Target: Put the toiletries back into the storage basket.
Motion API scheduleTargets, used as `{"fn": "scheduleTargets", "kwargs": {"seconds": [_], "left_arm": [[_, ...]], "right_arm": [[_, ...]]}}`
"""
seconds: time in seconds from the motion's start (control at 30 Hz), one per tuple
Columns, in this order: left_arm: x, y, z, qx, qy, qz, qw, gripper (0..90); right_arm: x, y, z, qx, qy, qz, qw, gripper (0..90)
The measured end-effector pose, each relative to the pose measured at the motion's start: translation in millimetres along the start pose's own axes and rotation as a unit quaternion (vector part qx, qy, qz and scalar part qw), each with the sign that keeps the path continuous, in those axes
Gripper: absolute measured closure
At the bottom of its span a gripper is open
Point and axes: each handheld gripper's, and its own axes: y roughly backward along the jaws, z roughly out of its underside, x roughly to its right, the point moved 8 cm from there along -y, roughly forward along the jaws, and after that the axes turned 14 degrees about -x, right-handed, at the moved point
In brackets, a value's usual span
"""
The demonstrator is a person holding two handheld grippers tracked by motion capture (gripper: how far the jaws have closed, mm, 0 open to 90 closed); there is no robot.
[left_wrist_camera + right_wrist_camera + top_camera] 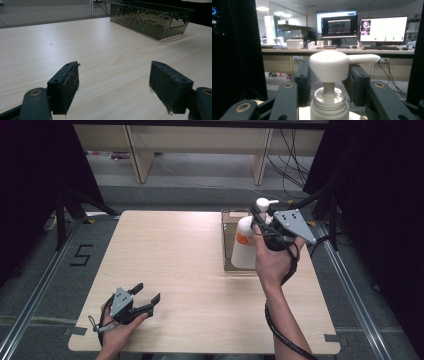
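White round-headed pump bottle (329,75) | right claw (329,82) clamped | glossy bin (150,18)

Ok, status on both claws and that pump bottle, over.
Left claw open, low over table. Right claw clamped on pump bottle neck, above tray. Nothing blocking.

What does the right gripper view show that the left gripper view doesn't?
Right gripper view: the bottle with its white pump, sitting between the right claw, whose jaws press in on either side of it; behind it, lit monitors on a desk.

Left gripper view: the left claw with its jaws wide apart and nothing between them, the bare table, and the dark bin at its far side.

Shared: each looks along its own two black jaws.
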Motion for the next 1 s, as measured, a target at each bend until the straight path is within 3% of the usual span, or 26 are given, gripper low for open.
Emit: {"fn": "scheduleTargets", "kwargs": {"seconds": [0.47, 0.5, 1.0], "left_arm": [[0.2, 0.4, 0.3, -0.002, -0.001, 0.0, 1.0, 23.4], [0.5, -0.7, -0.9, 0.006, -0.003, 0.005, 1.0, 23.4], [0.6, -0.5, -0.7, 0.005, -0.002, 0.007, 1.0, 23.3]], "right_arm": [[2.0, -12.8, -5.9, 0.009, 0.005, 0.004, 0.9999, 60.2], [1.8, -13.9, -6.2, 0.008, 0.005, 0.003, 0.9999, 60.2], [-4.0, -29.0, -4.5, 0.005, -0.007, -0.008, 0.9999, 60.2]]}}
